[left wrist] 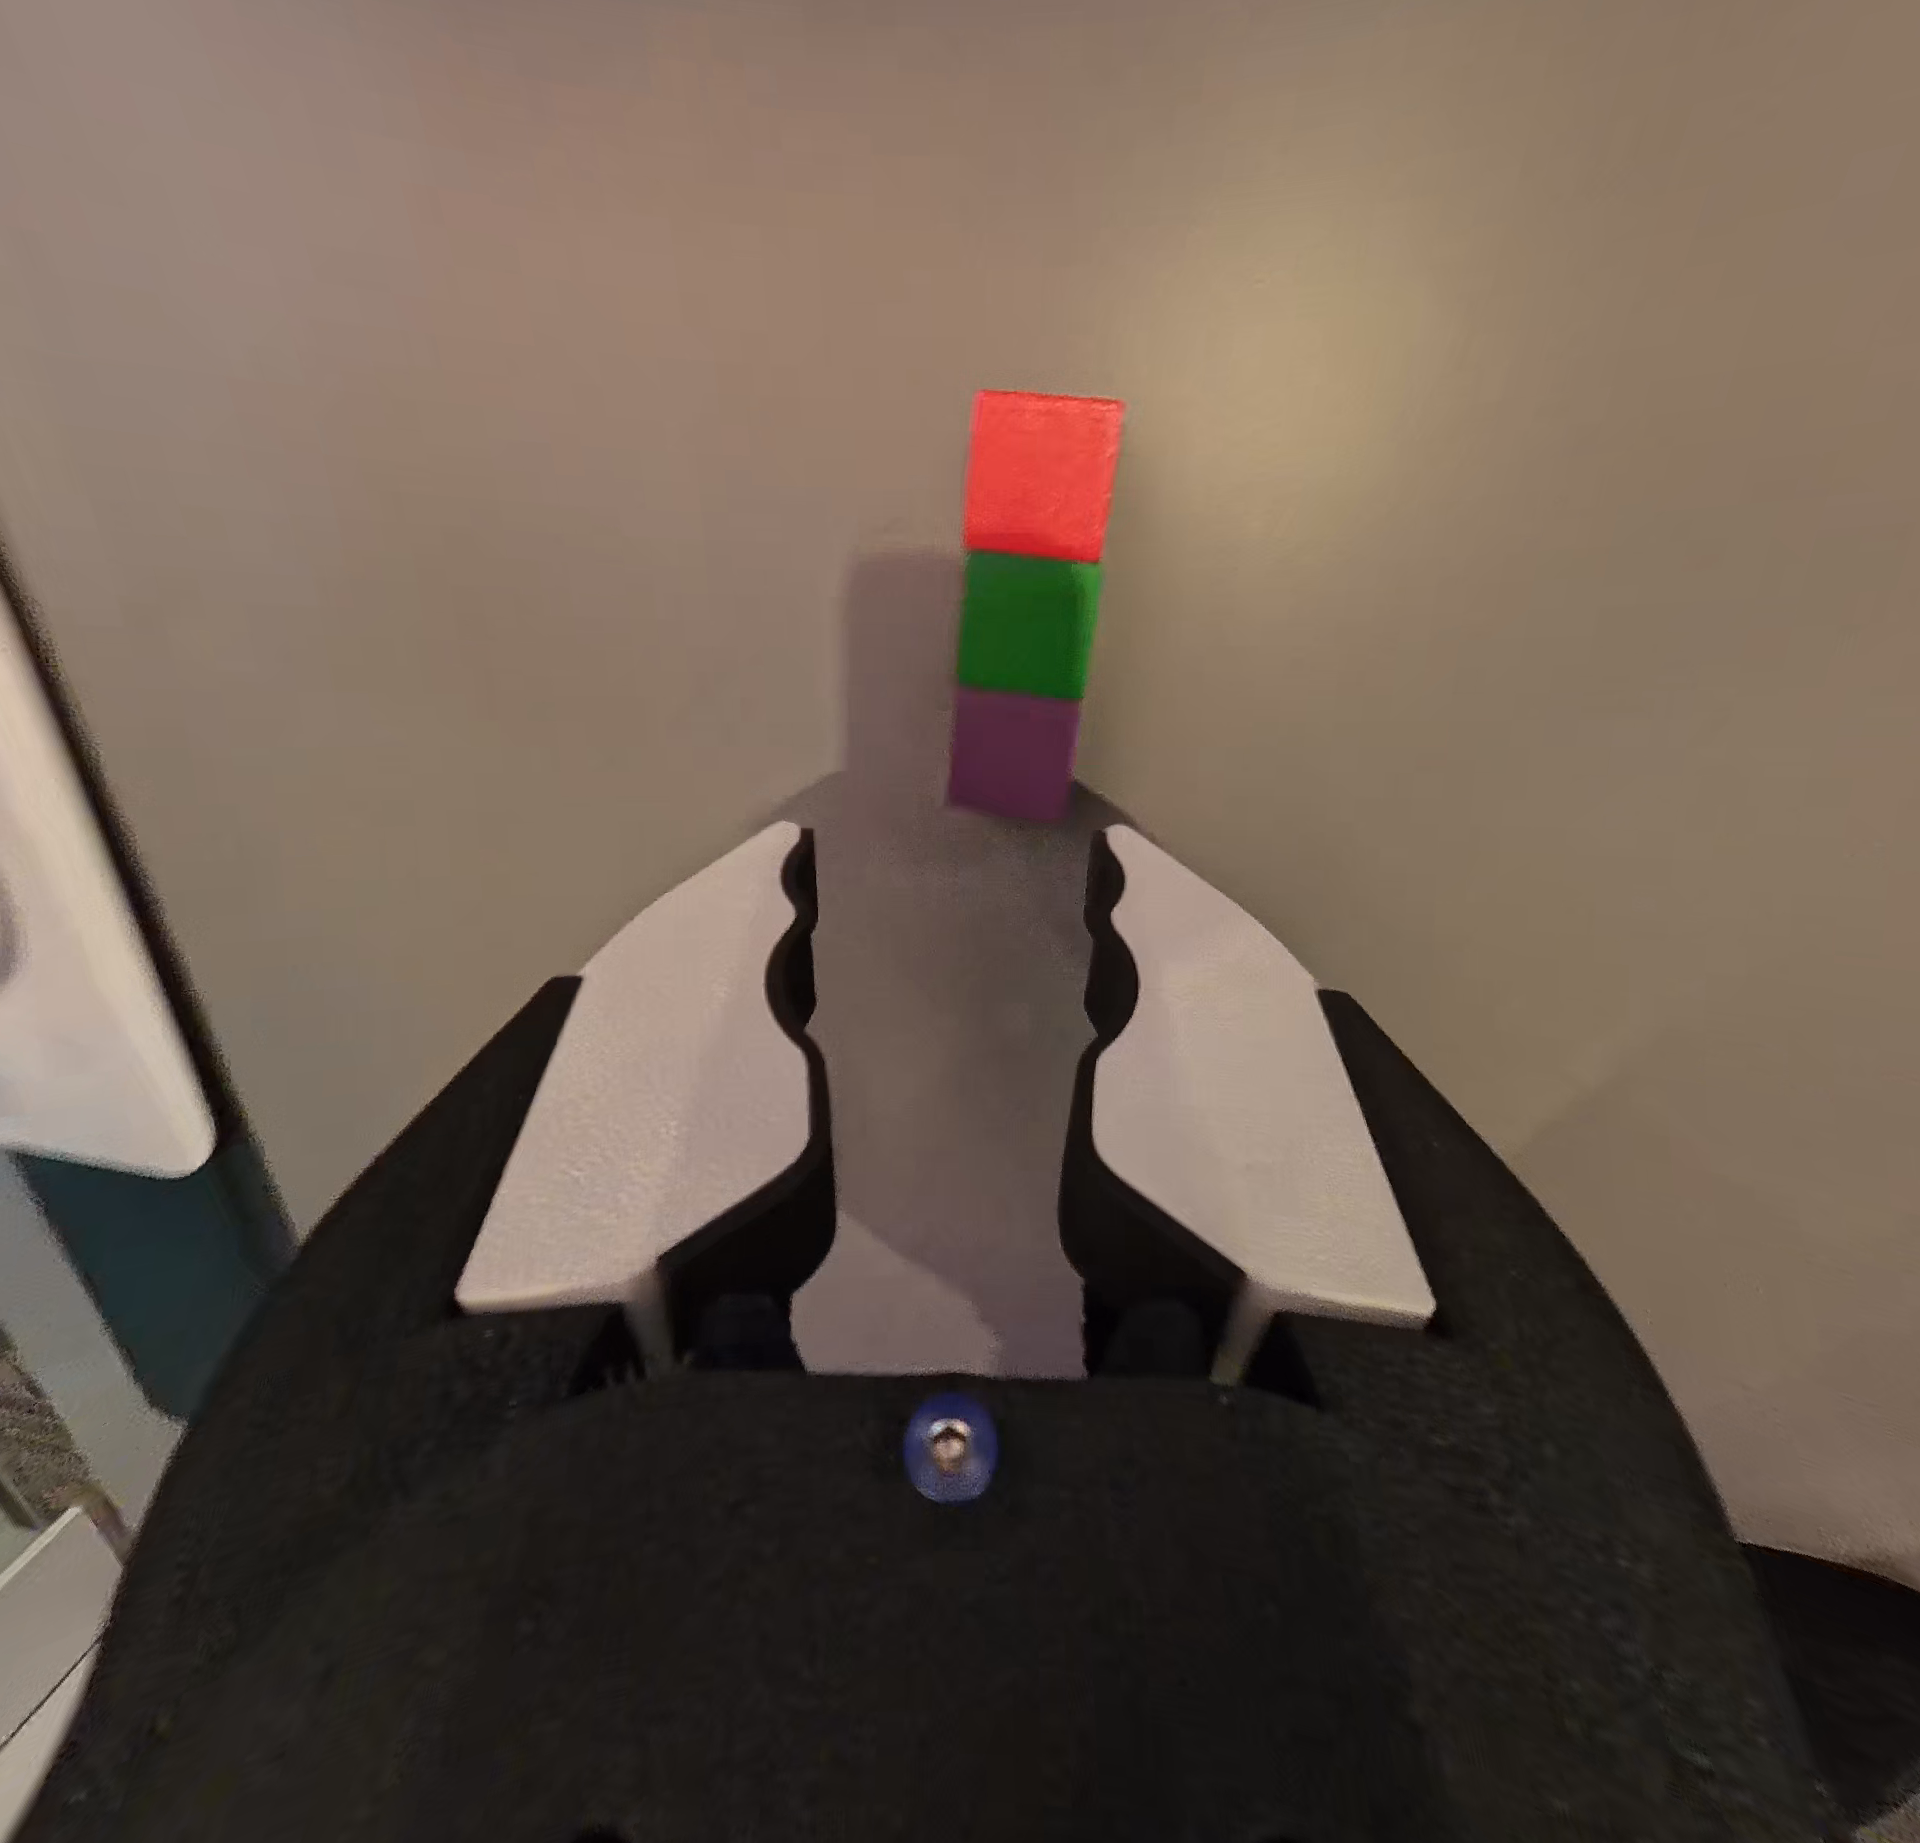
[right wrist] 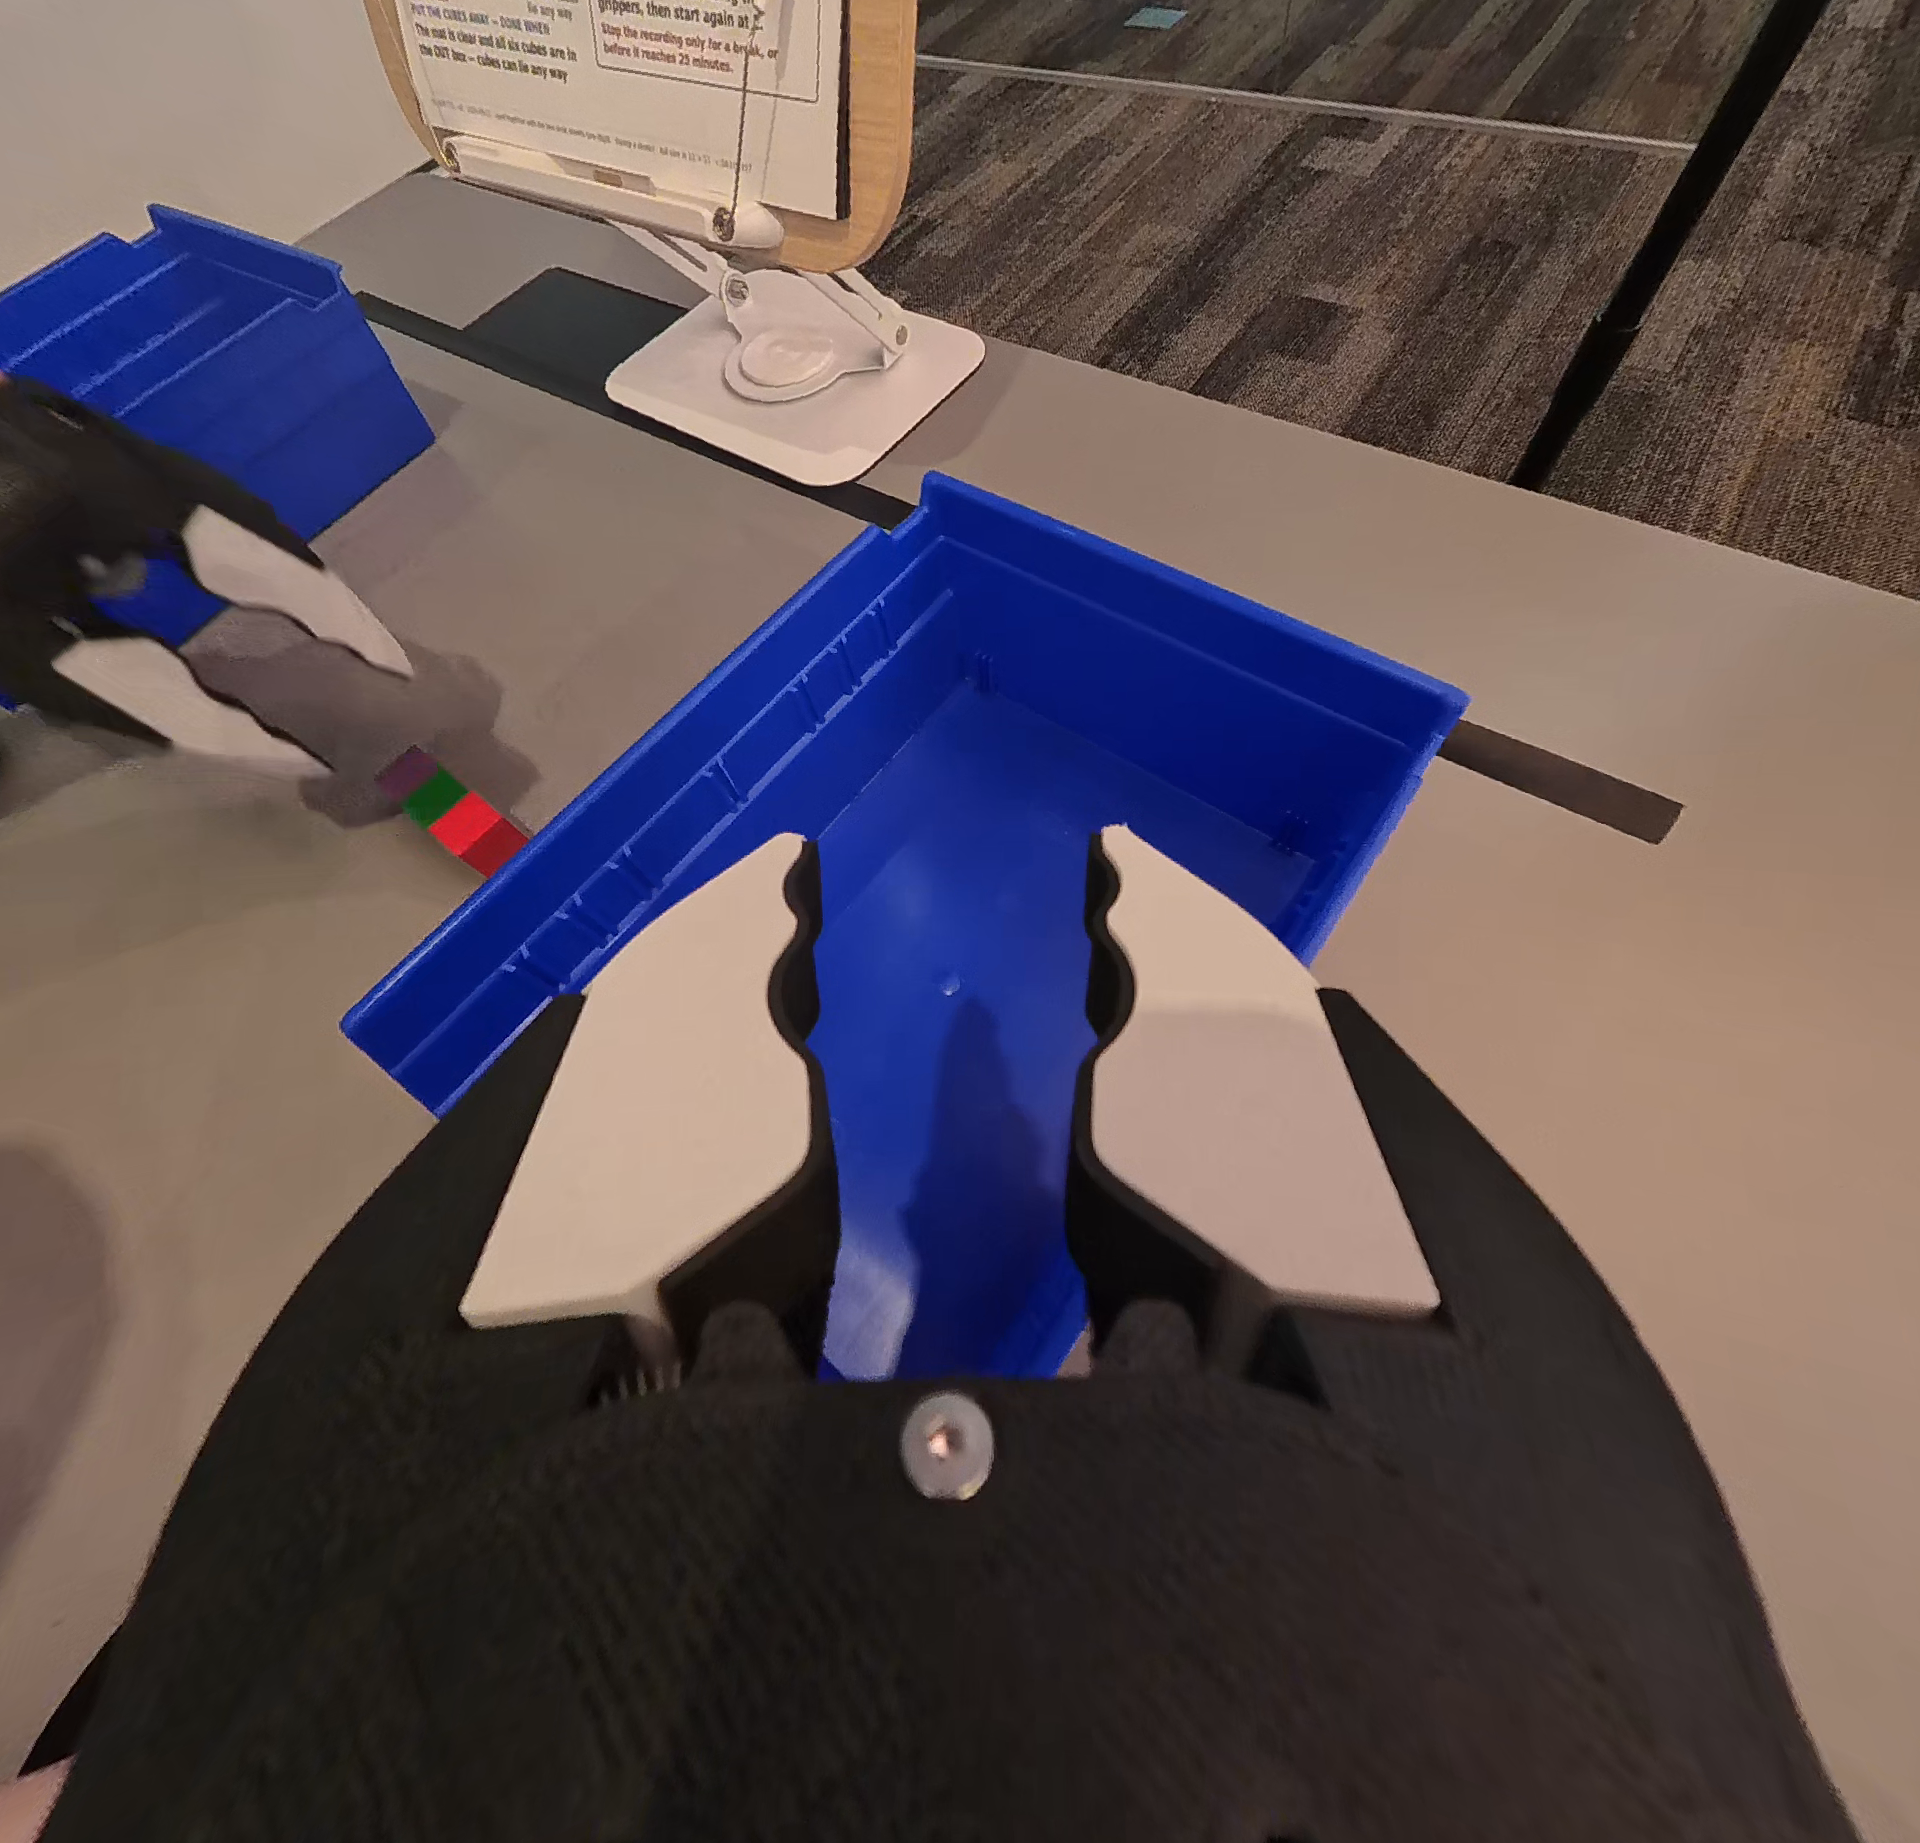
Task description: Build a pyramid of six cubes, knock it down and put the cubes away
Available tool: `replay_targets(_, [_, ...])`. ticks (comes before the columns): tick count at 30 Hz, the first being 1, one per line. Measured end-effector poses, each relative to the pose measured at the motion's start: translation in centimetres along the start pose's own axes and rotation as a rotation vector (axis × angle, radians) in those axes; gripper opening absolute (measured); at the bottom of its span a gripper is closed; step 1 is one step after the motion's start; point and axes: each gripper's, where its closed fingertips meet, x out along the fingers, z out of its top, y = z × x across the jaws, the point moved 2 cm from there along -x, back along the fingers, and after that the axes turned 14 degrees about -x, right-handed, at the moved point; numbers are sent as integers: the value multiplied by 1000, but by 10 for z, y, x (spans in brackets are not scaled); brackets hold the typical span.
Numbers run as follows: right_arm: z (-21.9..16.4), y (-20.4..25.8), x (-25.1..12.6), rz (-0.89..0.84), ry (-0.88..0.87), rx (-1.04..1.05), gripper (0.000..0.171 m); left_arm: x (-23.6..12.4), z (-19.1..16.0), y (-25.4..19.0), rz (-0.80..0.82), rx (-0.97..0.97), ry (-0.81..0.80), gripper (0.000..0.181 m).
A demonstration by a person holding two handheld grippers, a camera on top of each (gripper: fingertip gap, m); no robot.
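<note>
Three cubes lie in a touching row on the grey table: a purple cube (left wrist: 1013, 754), a green cube (left wrist: 1027, 630) and a red cube (left wrist: 1042, 477). My left gripper (left wrist: 951, 843) is open and empty, its tips just short of the purple cube. The right wrist view shows the same row, purple (right wrist: 407, 770), green (right wrist: 433, 796), red (right wrist: 473, 825), beside the left wall of a blue bin (right wrist: 665, 827). My right gripper (right wrist: 951, 848) is open and empty, held above this bin, which looks empty. The left gripper (right wrist: 353, 718) also shows there at far left.
A second blue bin (right wrist: 208, 359) stands at the back left. A white stand (right wrist: 800, 380) with a printed sheet sits at the table's back edge, with carpet floor beyond. A white object (left wrist: 73, 962) lies at the left edge of the left wrist view. The white object (left wrist: 73, 962) lies around 30 centimetres away from my left fingertips. It is also in sight in the right wrist view (right wrist: 703, 405).
</note>
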Motion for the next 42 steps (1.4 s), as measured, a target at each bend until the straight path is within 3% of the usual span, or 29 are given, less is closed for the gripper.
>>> replay_targets(5, [6, 0, -1, -17, -13, -18, 50, -101, -36, 66, 189, -191, -194, 47])
replay_targets(7, [10, 1, -3, -15, -34, -21, 50, -131, -74, 98, 248, -307, -189, 47])
replay_targets(10, [15, 3, -4, -15, -50, -32, 50, -142, -138, 134, 264, -429, -110, 47])
replay_targets(15, [18, 7, -7, -13, -63, -38, 50, -103, -215, 168, 229, -461, -22, 46])
replay_targets(20, [16, 5, -8, -20, -62, -28, 50, -52, -255, 176, 176, -417, 67, 43])
replay_targets(28, [13, 5, -6, -27, -33, -29, 50, -18, -281, 187, 130, -450, 133, 41])
replay_targets(42, [6, 1, -5, -31, -14, -11, 50, -3, -290, 188, 108, -486, 132, 29])
